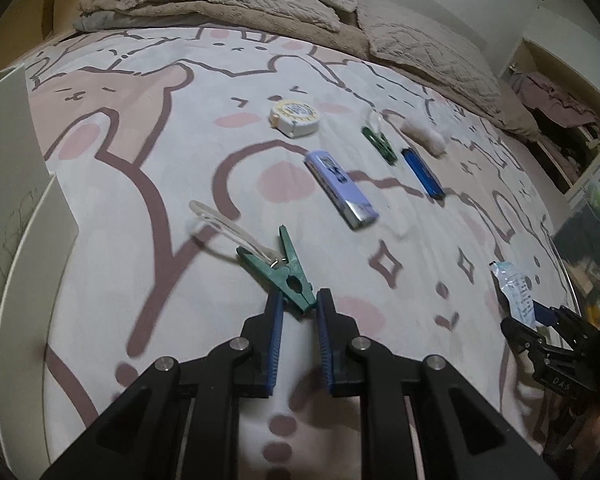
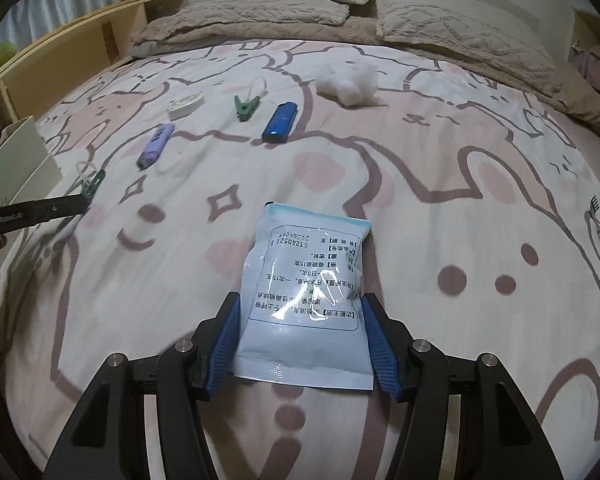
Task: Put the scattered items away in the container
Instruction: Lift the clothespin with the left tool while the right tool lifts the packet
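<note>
A pale-blue printed foil sachet (image 2: 306, 300) sits clamped in the right tool (image 2: 304, 344) above the cartoon-print bed (image 2: 440, 184). The left tool (image 1: 298, 334) pinches a green plastic clothespin (image 1: 290, 276) beside the white container (image 1: 20, 152).

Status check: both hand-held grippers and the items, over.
Left hand-held gripper shut on green clothespin. Right hand-held gripper clamping blue sachet. Lighters, tape measure, second clothespin, cotton on bedspread. No obstruction seen.
</note>
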The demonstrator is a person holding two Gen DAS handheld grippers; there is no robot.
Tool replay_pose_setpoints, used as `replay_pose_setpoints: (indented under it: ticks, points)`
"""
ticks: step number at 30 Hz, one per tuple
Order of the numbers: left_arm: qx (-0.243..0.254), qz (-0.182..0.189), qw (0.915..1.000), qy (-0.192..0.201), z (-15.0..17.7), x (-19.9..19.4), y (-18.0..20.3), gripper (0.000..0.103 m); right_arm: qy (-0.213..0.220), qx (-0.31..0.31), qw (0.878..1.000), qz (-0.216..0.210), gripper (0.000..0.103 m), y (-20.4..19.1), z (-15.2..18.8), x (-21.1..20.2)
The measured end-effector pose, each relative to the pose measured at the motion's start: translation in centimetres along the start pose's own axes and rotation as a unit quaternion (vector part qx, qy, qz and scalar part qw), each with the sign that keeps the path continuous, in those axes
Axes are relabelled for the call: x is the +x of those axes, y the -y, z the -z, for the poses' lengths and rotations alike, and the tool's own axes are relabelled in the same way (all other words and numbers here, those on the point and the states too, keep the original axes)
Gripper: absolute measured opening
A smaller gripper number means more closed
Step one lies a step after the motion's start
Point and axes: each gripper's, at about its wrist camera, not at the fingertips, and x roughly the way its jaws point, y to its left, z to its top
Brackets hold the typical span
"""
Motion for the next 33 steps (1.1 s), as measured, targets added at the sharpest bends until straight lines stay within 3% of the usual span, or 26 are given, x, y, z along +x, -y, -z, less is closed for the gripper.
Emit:
replay_pose_setpoints:
  ticks: [13, 20, 24, 27, 31, 33]
  points:
    - [0.071, 0.042, 0.9962, -0.027, 3.3, -1.5, 3.9, 0.017, -0.005, 0.0, 1.0, -0.03, 0.061, -2.3, 3.2, -2.5]
    - [0.081, 0.038, 0.9954, -0.035, 4.8, -2.6, 4.3, 0.017, -0.006, -0.013, 0.999, -0.031, 0.062, -3.7, 4.4, -3.3]
    - [0.07, 0.018, 0.9969, -0.03, 4.8, -2.7, 3.8, 0.02, -0.012, -0.008, 0.999, -0.041, 0.069, -3.6, 4.3, -3.0]
    - [0.065, 0.008, 0.9975, -0.026, 4.6, -2.4, 3.5, 0.04, -0.012, -0.016, 0.999, -0.038, 0.073, -4.0, 4.4, -2.9]
    - [0.071, -0.002, 0.9973, -0.02, 4.4, -2.0, 3.7, 0.04, -0.014, -0.021, 0.999, -0.041, 0.08, -4.3, 4.4, -2.8]
    - [0.072, -0.008, 0.9972, -0.019, 4.3, -1.8, 3.9, 0.04, -0.016, -0.025, 0.998, -0.049, 0.093, -4.5, 4.4, -2.4]
